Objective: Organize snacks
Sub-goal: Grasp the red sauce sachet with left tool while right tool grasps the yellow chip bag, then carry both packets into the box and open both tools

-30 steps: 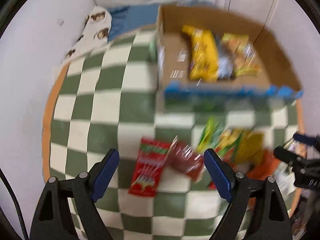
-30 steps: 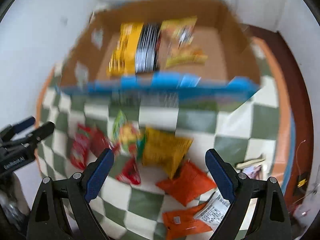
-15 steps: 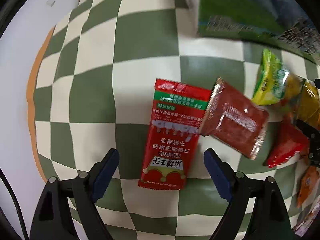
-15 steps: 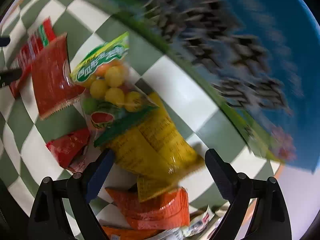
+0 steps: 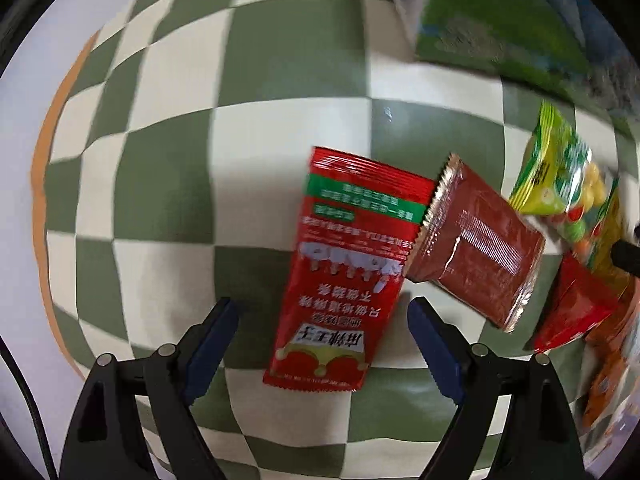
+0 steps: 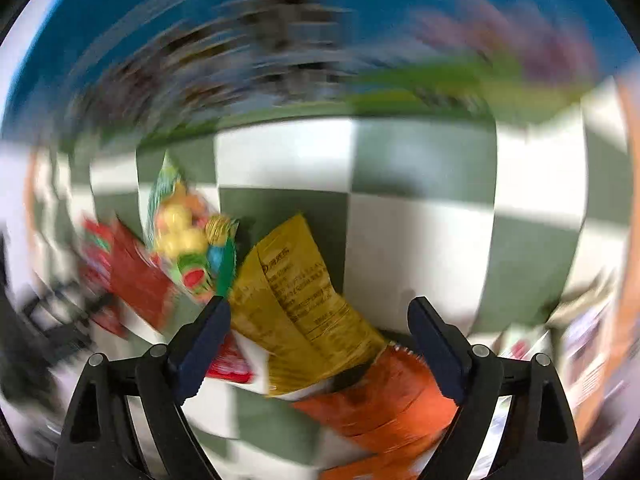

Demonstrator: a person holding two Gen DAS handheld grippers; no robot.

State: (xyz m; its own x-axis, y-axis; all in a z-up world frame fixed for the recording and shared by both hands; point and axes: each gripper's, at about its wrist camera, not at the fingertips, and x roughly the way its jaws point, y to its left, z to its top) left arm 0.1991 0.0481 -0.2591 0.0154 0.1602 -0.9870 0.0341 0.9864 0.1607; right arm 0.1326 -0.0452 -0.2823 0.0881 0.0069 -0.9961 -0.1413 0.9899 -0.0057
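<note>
A red ketchup sachet [image 5: 344,272] lies flat on the green and white checked cloth [image 5: 168,184], its lower end between the fingers of my open left gripper [image 5: 322,344]. A dark red packet [image 5: 476,256] overlaps its right edge. A green candy bag [image 5: 560,176] and a small red packet [image 5: 576,308] lie further right. In the blurred right wrist view, my open right gripper [image 6: 318,344] straddles a yellow snack bag [image 6: 300,304], with an orange packet [image 6: 384,396] below it and the candy bag [image 6: 188,248] to its left.
The printed side of the cardboard box [image 5: 496,24] rises at the top right of the left wrist view and fills the top of the right wrist view [image 6: 280,40]. The cloth's orange border [image 5: 44,168] runs along the left. More packets [image 6: 580,344] lie at the right.
Both grippers have dropped from a high view of the box down close to the cloth. The left closed in on the red sachet; the right swung over the yellow bag.
</note>
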